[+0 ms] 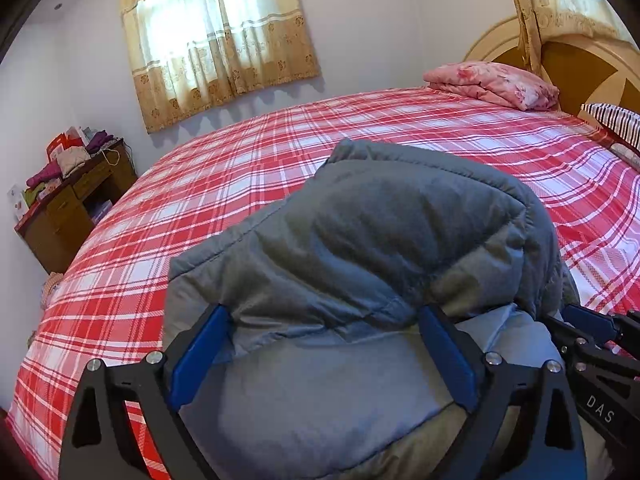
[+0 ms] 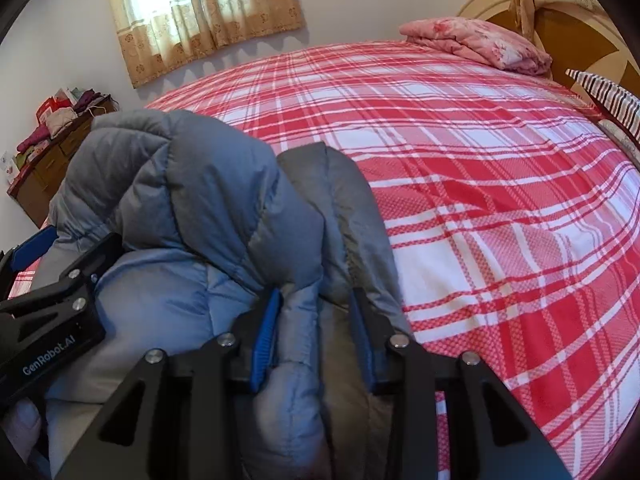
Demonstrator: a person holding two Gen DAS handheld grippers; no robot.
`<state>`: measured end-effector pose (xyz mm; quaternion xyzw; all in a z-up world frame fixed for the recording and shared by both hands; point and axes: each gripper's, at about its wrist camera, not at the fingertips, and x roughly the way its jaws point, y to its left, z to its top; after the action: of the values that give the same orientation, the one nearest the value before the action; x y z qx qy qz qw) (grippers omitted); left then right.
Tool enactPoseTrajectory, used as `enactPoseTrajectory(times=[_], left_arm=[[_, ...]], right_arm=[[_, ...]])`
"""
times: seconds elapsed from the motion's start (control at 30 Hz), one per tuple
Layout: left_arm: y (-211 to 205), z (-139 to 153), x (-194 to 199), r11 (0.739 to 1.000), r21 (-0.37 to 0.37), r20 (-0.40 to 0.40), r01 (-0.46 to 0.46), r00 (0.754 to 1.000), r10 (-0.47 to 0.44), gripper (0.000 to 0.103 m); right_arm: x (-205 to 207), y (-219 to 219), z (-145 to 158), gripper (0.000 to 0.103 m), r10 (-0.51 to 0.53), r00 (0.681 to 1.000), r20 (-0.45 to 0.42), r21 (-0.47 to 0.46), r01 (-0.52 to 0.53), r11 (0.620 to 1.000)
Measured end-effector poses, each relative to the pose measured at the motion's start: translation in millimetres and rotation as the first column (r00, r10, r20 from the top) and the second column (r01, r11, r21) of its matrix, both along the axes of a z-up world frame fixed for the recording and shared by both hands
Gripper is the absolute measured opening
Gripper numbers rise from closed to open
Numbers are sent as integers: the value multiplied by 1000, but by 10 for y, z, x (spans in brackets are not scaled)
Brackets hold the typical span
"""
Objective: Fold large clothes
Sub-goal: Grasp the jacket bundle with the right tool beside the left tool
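We hold a big puffy jacket at the near edge of the bed

The grey jacket [image 1: 360, 240] is soft, light and slippery, so we grab thick seams. The left gripper [image 1: 324, 352] has its jaws spread wide around a fat fold; the right gripper [image 2: 316, 340] has its jaws pinching a bunched edge. The red checked bed [image 2: 500, 200] has lots of open room ahead; the pink blanket [image 1: 492, 84] lies far away

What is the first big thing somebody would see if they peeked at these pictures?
The puffy grey-blue quilted jacket bulges up right in front, bunched between the blue-padded fingers of the left gripper and pinched by the right gripper. Under it spreads the bright red-and-white plaid bedspread, filling most of the view. At the far headboard end lies a folded pink flowery blanket.
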<state>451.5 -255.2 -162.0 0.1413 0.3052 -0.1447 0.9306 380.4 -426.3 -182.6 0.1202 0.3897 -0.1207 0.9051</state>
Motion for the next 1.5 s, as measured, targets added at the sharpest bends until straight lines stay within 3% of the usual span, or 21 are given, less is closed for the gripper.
enactPoseTrajectory(times=[0.17, 0.27, 0.37, 0.4, 0.47, 0.5, 0.67, 0.77, 0.97, 1.5], left_arm=[[3, -9, 21, 1000, 12, -15, -4, 1000, 4, 98], [144, 155, 9, 1000, -18, -45, -17, 999, 16, 98], [475, 444, 49, 987, -85, -9, -138, 990, 138, 98], [581, 510, 83, 976, -125, -12, -177, 984, 177, 98], [718, 563, 150, 955, -194, -40, -226, 974, 222, 98], [756, 549, 192, 946, -216, -59, -241, 970, 234, 98], [544, 198, 396, 961, -169, -127, -220, 972, 200, 98], [425, 108, 364, 963, -188, -108, -195, 978, 177, 98], [261, -52, 385, 971, -154, -103, -182, 980, 168, 102], [303, -144, 386, 965, -191, -107, -179, 981, 161, 102]], right_arm=[[-7, 2, 31, 36, 11, 999, -31, -4, -11, 1000], [-85, -29, 269, 42, -23, 999, -37, -3, 22, 1000], [-114, 67, 651, 50, -51, 999, 19, -86, 52, 995], [-81, 125, 761, 49, -40, 999, 33, -88, 43, 995], [38, 218, 865, 36, -12, 999, 45, -46, 14, 999], [110, 248, 861, 29, -5, 999, 44, -31, 7, 999], [449, 265, 384, 27, -31, 999, -8, -74, 31, 997], [378, 118, 164, 16, -51, 999, 5, -51, 51, 997], [332, 28, 105, 15, -47, 999, 16, -58, 48, 997], [349, 117, 8, 15, -43, 999, 5, -99, 43, 994]])
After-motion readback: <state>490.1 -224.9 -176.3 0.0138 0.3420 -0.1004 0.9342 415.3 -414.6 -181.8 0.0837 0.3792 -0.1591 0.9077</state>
